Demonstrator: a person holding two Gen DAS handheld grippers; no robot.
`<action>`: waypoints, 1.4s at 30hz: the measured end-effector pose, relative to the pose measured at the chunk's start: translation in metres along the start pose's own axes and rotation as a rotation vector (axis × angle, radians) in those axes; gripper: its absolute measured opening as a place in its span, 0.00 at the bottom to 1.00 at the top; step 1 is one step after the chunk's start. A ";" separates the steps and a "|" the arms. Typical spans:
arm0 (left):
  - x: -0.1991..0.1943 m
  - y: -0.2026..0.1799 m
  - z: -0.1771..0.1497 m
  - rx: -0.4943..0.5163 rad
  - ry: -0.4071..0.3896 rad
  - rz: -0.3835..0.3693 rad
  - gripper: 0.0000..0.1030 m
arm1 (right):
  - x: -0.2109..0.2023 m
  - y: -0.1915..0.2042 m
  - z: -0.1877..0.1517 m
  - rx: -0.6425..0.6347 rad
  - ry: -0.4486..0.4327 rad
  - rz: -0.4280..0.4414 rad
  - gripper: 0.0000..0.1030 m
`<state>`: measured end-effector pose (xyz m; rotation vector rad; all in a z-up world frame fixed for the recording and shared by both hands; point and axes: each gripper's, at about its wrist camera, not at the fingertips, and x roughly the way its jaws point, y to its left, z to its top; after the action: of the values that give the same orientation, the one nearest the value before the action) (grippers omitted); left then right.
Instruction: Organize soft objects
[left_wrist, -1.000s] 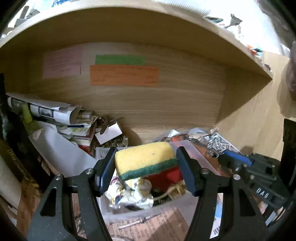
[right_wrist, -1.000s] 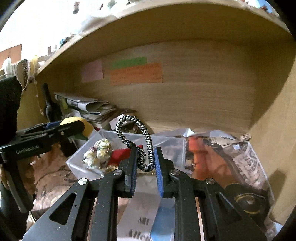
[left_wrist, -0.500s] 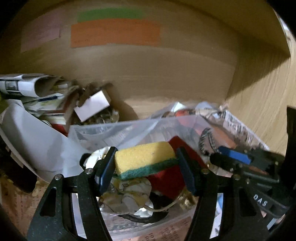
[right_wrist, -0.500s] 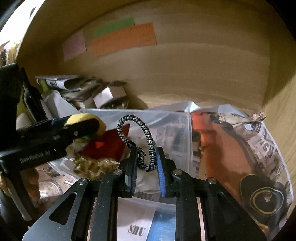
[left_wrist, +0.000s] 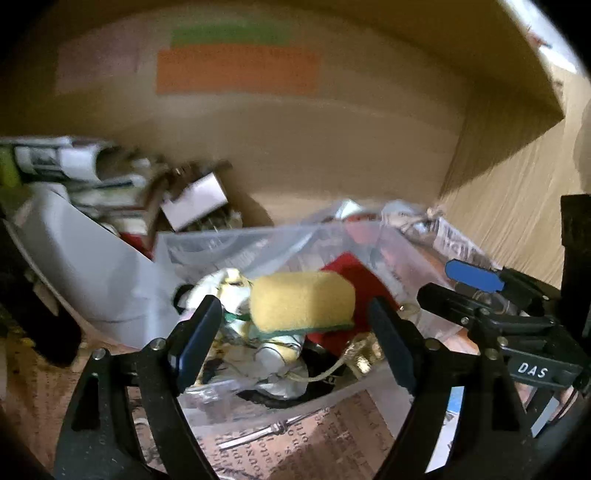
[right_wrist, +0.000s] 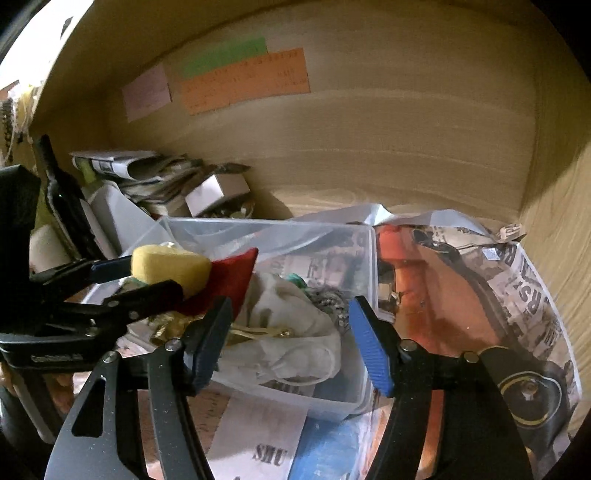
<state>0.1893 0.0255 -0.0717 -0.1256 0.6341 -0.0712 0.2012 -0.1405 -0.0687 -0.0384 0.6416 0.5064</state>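
A yellow sponge with a green scrub side lies on top of the things in the clear plastic bin, free of my left gripper, whose jaws stand open on either side of it. In the right wrist view the sponge sits by a red cloth in the bin. My right gripper is open and empty above the bin's front. The black-and-white cord lies inside on a grey cloth.
The bin stands in a wooden shelf compartment with coloured paper notes on the back wall. Rolled newspapers and a small box are piled at the left. Crumpled newspaper and an orange item lie to the right of the bin.
Both grippers opened. The left let go of the sponge, which now rests in the bin. The right let go of the cord, which dropped into the bin.
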 end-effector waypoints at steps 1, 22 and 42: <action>-0.008 0.000 0.001 0.001 -0.024 0.005 0.80 | -0.005 0.001 0.002 -0.001 -0.015 0.002 0.61; -0.149 -0.016 0.005 0.076 -0.392 0.075 0.96 | -0.123 0.039 0.024 -0.047 -0.350 0.031 0.83; -0.171 -0.025 -0.007 0.086 -0.447 0.086 1.00 | -0.148 0.062 0.014 -0.081 -0.416 0.015 1.00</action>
<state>0.0474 0.0184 0.0262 -0.0284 0.1889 0.0137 0.0786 -0.1488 0.0362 -0.0043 0.2144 0.5356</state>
